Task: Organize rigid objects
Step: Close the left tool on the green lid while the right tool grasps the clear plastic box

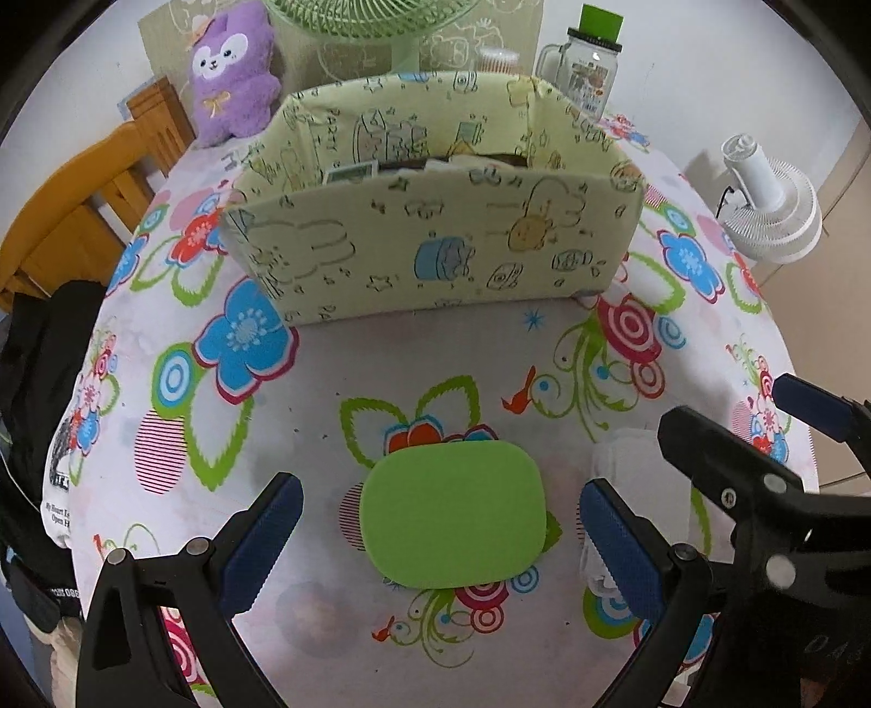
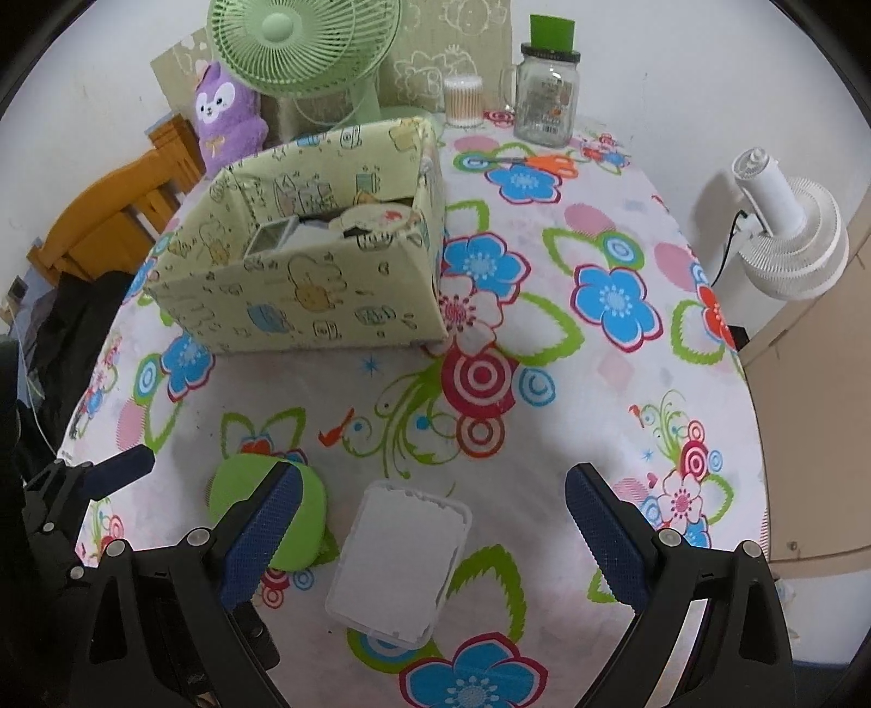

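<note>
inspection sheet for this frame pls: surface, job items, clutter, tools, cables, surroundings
Surface: table under a floral tablecloth.
Job's things: green flat pad and clear plastic case lie side by side near the front; patterned box behind them, open, already holding items.
Clutter: purple plush, green fan, glass jar, cotton swab tub along the back edge.
Tools: left tool open, straddling the pad; right tool open, straddling the case.
Cables: black cord by the white fan.
Surroundings: white fan right, wooden chair left.
</note>
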Demonstrator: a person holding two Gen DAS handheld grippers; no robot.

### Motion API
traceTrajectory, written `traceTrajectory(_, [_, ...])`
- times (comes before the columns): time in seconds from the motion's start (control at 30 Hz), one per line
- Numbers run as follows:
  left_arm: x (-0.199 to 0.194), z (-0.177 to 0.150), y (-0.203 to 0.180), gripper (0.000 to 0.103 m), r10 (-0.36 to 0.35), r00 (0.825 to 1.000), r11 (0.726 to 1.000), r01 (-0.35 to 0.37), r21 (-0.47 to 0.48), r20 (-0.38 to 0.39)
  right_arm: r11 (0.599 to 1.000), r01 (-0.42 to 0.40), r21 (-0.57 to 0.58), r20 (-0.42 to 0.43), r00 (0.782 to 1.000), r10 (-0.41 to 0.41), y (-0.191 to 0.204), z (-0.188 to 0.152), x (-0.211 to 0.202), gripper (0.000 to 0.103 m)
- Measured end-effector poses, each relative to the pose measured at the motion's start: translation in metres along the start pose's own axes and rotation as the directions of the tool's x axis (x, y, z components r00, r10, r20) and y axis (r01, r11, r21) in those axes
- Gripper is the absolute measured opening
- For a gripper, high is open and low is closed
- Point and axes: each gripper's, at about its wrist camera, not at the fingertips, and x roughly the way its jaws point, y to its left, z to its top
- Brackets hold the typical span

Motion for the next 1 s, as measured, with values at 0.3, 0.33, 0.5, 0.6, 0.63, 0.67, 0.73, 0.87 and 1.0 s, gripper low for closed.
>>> traceTrajectory(0.3, [0.022, -0.007, -0.002, 0.102, -0.005, 0.999, 1.0, 0.005, 0.0, -0.042, 1.0, 0.009, -0.004, -0.045, 0.999, -0.01, 0.001, -0.011, 0.017, 0.099])
traceTrajectory(0.33, [0.024, -0.008, -0.002, 0.102, -0.005, 0.999, 1.0, 0.004, -0.002, -0.046, 1.0, 0.011, -0.002, -0.049, 0.999, -0.011, 0.0, -0.012, 0.019, 0.099])
traceTrajectory(0.5, [0.031, -0.011, -0.004, 0.102, 0.008, 0.998, 1.0, -0.008, 0.001, -0.058, 1.0, 0.017, 0.007, -0.068, 0.998, -0.016, -0.001, -0.018, 0.026, 0.099])
traceTrajectory(0.6, [0.036, -0.014, -0.007, 0.102, 0.007, 0.998, 1.0, -0.007, -0.003, -0.07, 1.0, 0.019, 0.016, -0.078, 0.997, -0.017, -0.001, -0.02, 0.029, 0.098])
traceTrajectory(0.63, [0.037, -0.015, -0.008, 0.102, 0.005, 0.997, 1.0, -0.006, -0.006, -0.073, 1.0, 0.02, 0.021, -0.082, 0.996, -0.019, -0.002, -0.021, 0.03, 0.098])
traceTrajectory(0.67, [0.039, -0.015, -0.009, 0.102, 0.002, 0.997, 1.0, -0.003, -0.007, -0.075, 0.999, 0.022, 0.025, -0.086, 0.996, -0.02, -0.002, -0.022, 0.032, 0.098])
traceTrajectory(0.73, [0.04, -0.018, -0.01, 0.103, 0.018, 0.998, 1.0, -0.019, -0.006, -0.066, 0.999, 0.025, 0.028, -0.092, 0.996, -0.022, -0.002, -0.023, 0.034, 0.098])
traceTrajectory(0.87, [0.044, -0.019, -0.009, 0.096, 0.033, 0.997, 0.999, -0.035, -0.025, -0.069, 0.998, 0.03, 0.046, -0.097, 0.995, -0.025, -0.005, -0.025, 0.036, 0.098])
traceTrajectory(1.0, [0.047, -0.023, -0.008, 0.096, 0.04, 0.997, 0.999, -0.042, -0.031, -0.064, 0.998, 0.038, 0.04, -0.107, 0.994, -0.034, -0.005, -0.027, 0.039, 0.098])
